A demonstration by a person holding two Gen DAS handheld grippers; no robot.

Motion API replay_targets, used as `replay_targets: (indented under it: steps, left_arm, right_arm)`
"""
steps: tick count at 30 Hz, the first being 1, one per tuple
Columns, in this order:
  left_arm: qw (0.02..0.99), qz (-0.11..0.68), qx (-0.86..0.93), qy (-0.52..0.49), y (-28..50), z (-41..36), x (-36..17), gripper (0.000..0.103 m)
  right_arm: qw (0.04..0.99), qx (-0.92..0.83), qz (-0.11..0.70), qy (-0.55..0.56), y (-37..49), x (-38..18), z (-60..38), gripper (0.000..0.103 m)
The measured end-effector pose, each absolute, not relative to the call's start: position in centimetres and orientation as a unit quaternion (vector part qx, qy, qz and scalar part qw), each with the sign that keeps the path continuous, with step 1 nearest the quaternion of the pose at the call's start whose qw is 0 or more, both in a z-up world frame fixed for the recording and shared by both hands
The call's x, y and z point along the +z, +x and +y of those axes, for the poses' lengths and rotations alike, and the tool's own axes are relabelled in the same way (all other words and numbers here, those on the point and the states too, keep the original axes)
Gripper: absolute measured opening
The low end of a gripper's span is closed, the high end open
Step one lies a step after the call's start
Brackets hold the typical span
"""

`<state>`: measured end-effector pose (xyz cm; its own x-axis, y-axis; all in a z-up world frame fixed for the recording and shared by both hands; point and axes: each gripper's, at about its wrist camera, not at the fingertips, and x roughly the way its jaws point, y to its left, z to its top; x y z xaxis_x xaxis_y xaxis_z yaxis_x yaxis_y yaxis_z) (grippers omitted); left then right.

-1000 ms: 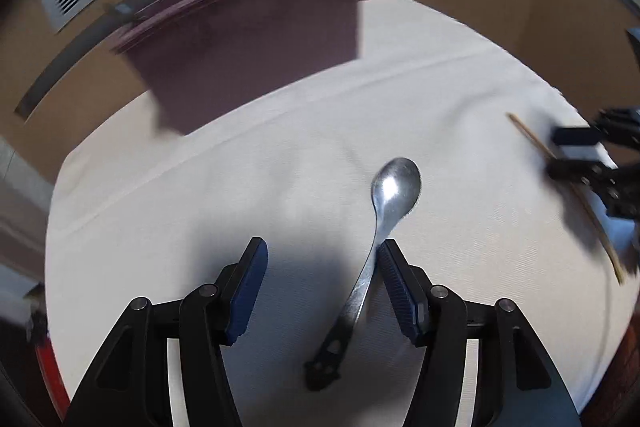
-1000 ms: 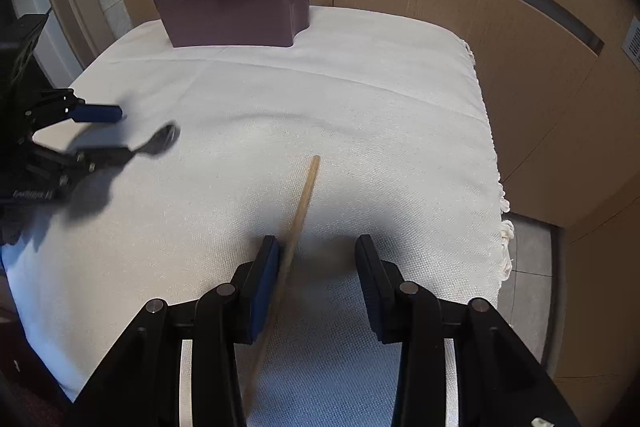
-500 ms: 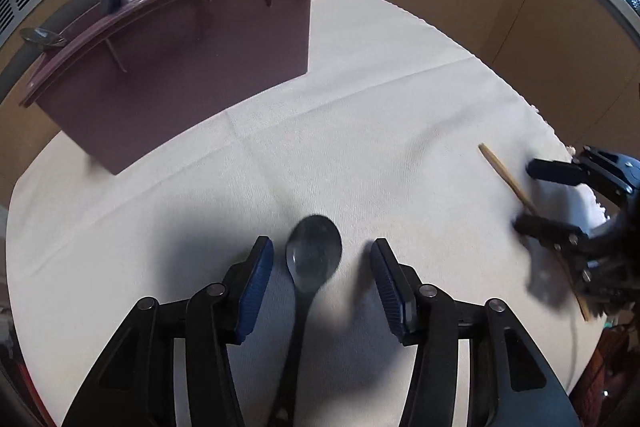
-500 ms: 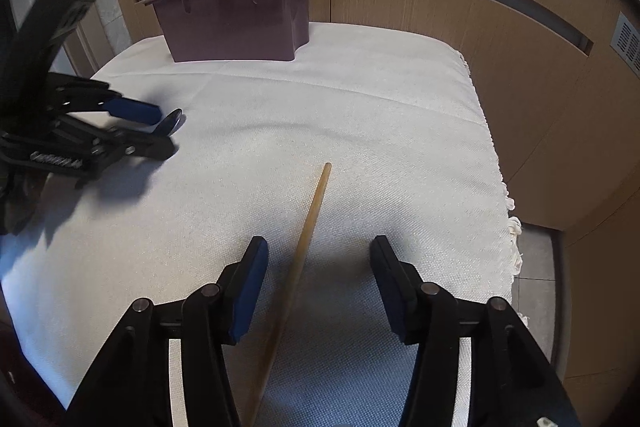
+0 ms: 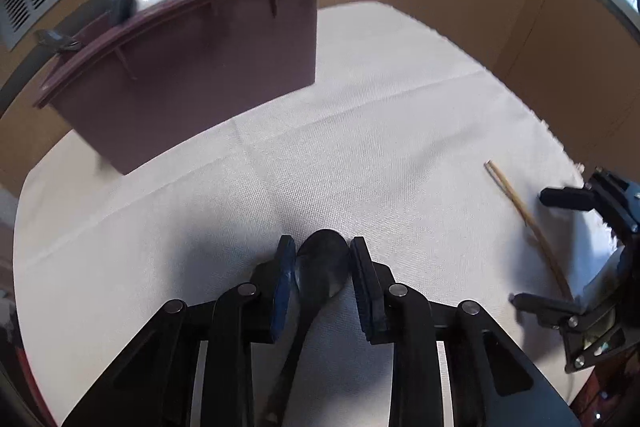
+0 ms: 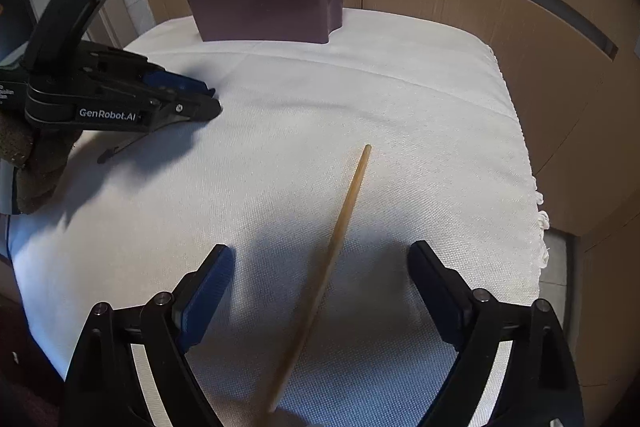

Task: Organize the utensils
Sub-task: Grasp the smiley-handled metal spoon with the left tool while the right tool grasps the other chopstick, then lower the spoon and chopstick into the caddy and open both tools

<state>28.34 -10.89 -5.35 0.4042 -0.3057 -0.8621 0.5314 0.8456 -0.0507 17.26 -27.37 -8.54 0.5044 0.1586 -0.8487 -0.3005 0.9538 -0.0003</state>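
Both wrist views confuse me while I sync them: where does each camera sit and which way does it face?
Left wrist: on the left gripper, looking along its jaws, shut on the spoon, toward the purple caddy.
Right wrist: on the right gripper, jaws open astride the chopstick, facing the caddy.
Shared: caddy, white cloth, chopstick, each other's gripper.
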Motion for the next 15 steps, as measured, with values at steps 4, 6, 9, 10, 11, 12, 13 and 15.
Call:
replay_targets:
  steps: [4, 6, 9, 10, 11, 12, 13, 15]
  left_arm:
    - [0.864, 0.448, -0.224, 0.048, 25.8, -7.0, -3.2, 0.029]
    - [0.883, 0.422, -0.204, 0.003, 24.5, -4.6, -1.7, 0.029]
    - [0.906, 0.382, -0.180, -0.040, 23.0, -2.2, 0.2, 0.029]
    - [0.912, 0.368, -0.174, -0.050, 22.5, -1.5, 0.8, 0.029]
    - [0.915, 0.361, -0.170, -0.055, 22.1, -1.2, 0.9, 0.029]
    - [0.918, 0.354, -0.166, -0.059, 21.8, -0.8, 1.1, 0.029]
    - [0.920, 0.350, -0.165, -0.062, 21.4, -0.5, 1.3, 0.029]
    - [0.923, 0.344, -0.161, -0.070, 20.9, 0.5, 1.8, 0.029]
  right_arm:
    - [0.865, 0.136, 0.480, -0.050, 17.5, -7.9, -28.5, 0.073]
    - [0.867, 0.126, 0.481, -0.031, 18.2, -7.4, -29.2, 0.045]
    - [0.861, 0.105, 0.496, -0.035, 19.9, -7.4, -28.8, 0.039]
    - [0.861, 0.091, 0.498, -0.053, 20.4, -7.5, -28.2, 0.037]
    - [0.860, 0.080, 0.498, -0.074, 20.7, -7.5, -27.4, 0.031]
    - [0.860, 0.080, 0.498, -0.083, 20.8, -7.4, -26.9, 0.011]
    - [0.854, 0.091, 0.505, -0.085, 21.0, -7.3, -26.3, 0.007]
    - [0.853, 0.105, 0.506, -0.074, 21.2, -6.7, -25.6, 0.005]
